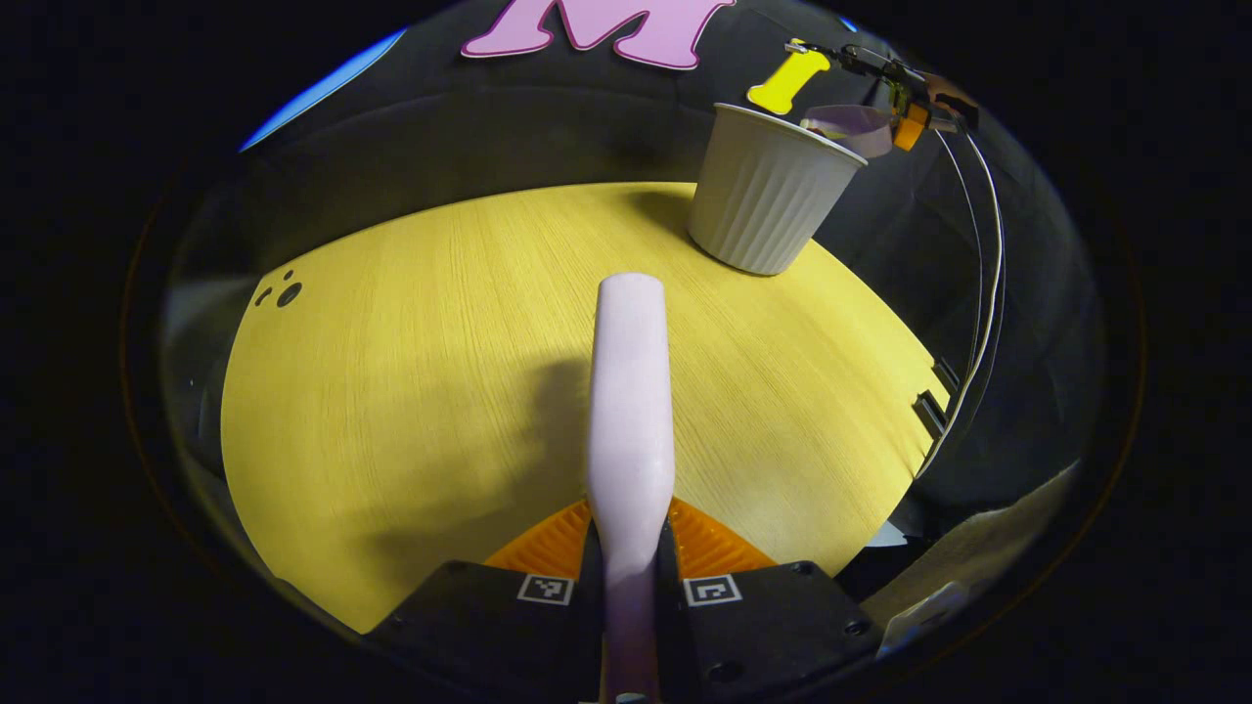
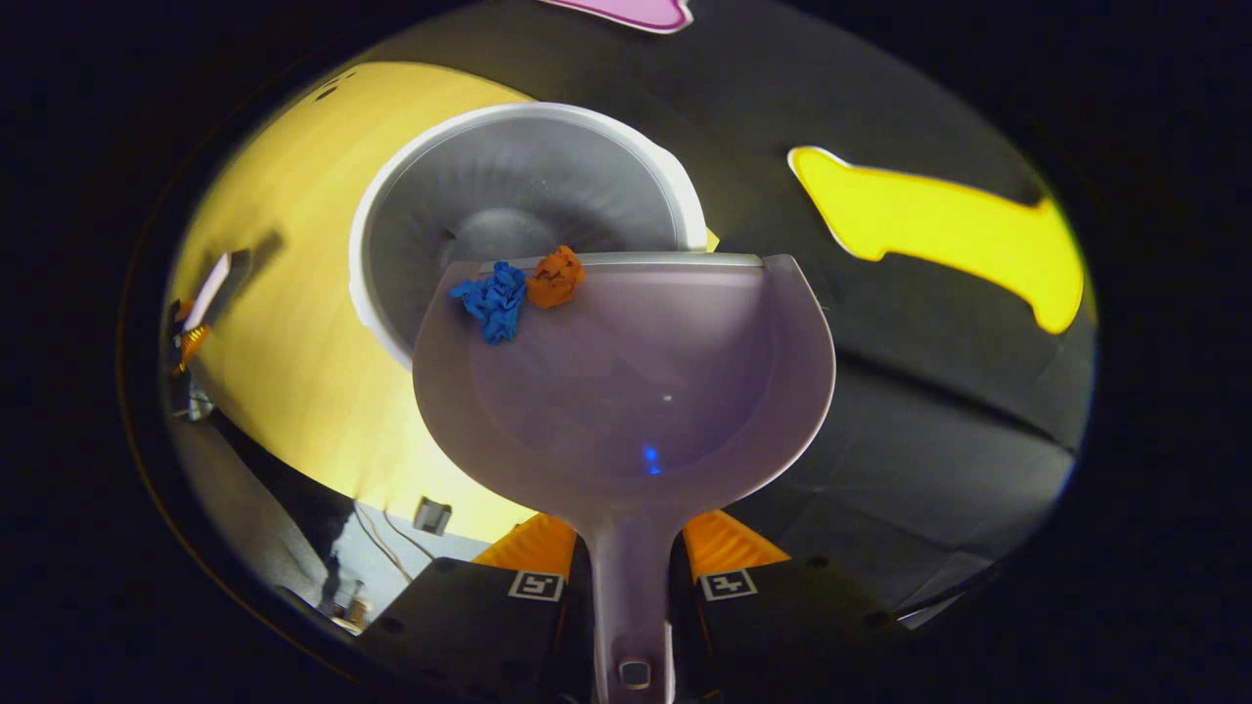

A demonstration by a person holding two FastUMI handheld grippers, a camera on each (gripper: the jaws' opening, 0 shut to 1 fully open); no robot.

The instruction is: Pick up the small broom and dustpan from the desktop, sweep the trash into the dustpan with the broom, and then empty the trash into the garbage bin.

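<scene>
Here the right gripper (image 2: 631,577), clamped on the dustpan (image 2: 626,381) handle, holds two paper scraps (image 2: 518,291) at its lip above the garbage bin (image 2: 391,196); too little tilt may leave them stuck, while the left gripper (image 1: 631,577) grips the broom (image 1: 631,411).

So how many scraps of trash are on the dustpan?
2: a blue scrap and an orange scrap, side by side at the dustpan lip, above the bin.

tool (image 2: 631,577) clamps dustpan (image 2: 626,391) handle | blue scrap (image 2: 492,300), orange scrap (image 2: 556,277) at lip | over bin (image 2: 509,196) on bench (image 2: 293,323)
</scene>
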